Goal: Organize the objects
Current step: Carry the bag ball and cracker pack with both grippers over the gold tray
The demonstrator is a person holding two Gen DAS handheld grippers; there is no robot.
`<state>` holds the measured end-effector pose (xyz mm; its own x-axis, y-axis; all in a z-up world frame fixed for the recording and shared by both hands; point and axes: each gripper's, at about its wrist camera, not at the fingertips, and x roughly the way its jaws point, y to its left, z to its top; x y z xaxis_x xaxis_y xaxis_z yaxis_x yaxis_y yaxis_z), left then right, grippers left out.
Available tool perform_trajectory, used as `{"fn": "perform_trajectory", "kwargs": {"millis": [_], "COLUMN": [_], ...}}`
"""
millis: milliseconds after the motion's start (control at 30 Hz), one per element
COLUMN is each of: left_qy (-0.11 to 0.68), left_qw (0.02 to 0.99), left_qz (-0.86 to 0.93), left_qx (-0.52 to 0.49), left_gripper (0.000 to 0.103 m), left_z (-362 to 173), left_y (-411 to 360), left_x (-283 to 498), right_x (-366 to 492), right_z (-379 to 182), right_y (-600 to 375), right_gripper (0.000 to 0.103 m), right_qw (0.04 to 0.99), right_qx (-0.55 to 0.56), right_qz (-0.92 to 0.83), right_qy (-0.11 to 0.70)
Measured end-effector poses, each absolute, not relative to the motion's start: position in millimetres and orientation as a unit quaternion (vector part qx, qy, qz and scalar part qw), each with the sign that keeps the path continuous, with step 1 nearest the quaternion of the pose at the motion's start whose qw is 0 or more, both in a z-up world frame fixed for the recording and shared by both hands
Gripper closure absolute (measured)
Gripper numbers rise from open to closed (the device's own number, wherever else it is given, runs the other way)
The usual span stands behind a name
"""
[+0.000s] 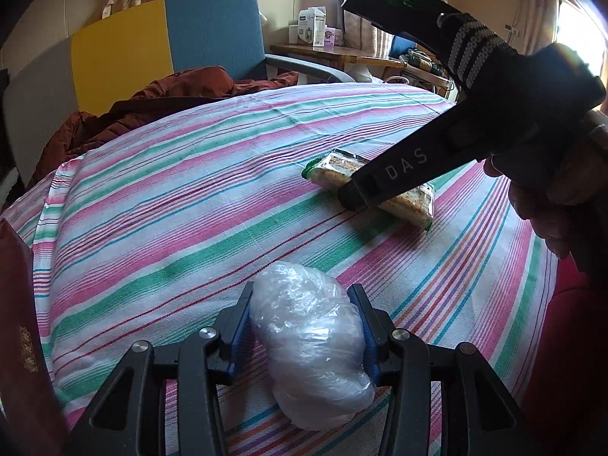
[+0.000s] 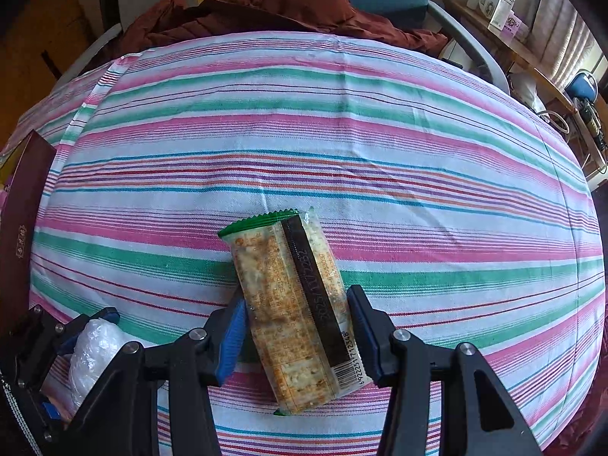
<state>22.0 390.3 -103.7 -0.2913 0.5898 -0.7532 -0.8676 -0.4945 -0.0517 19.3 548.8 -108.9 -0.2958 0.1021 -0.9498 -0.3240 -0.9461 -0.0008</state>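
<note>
My left gripper is shut on a crumpled clear plastic bag, its blue pads pressing both sides, low over the striped cloth. The right wrist view shows that gripper and the bag at the bottom left. A cracker packet with a green end and a barcode lies askew on the cloth, and my right gripper is shut on its near half, pointing steeply down. In the left wrist view the right gripper rests across the packet, with a person's hand holding its handle.
A dark red box stands at the cloth's left edge. A rust-brown jacket lies at the far edge against a blue, yellow and grey chair. Beyond it stands a wooden side table with cartons.
</note>
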Motion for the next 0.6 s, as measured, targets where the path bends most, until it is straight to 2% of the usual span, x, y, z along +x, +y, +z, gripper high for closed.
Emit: {"fn": "perform_trajectory", "kwargs": {"millis": [100,200,333,600], "left_qy": [0.188,0.18,0.19,0.161], "left_qw": [0.464,0.458,0.441,0.426], "left_qz": [0.782,0.784,0.791,0.825], "left_qx": [-0.37,-0.379,-0.38,-0.335], "left_gripper": [0.058,0.065,0.066,0.065], "left_z": [-103,-100,-90,-29], "left_y": [390,387,379,336], "left_x": [22,17,18,27], "right_x": [18,16,16,17], "right_z": [-106,-104,-103,-99], "right_y": [545,541,547,540], "right_gripper": [0.052,0.052,0.052,0.052], "right_qw": [0.123,0.121,0.126,0.118], "right_qx": [-0.577,-0.576,-0.572,-0.574], "right_qz": [0.802,0.803,0.805,0.806], "right_qy": [0.094,0.094,0.099,0.085]}}
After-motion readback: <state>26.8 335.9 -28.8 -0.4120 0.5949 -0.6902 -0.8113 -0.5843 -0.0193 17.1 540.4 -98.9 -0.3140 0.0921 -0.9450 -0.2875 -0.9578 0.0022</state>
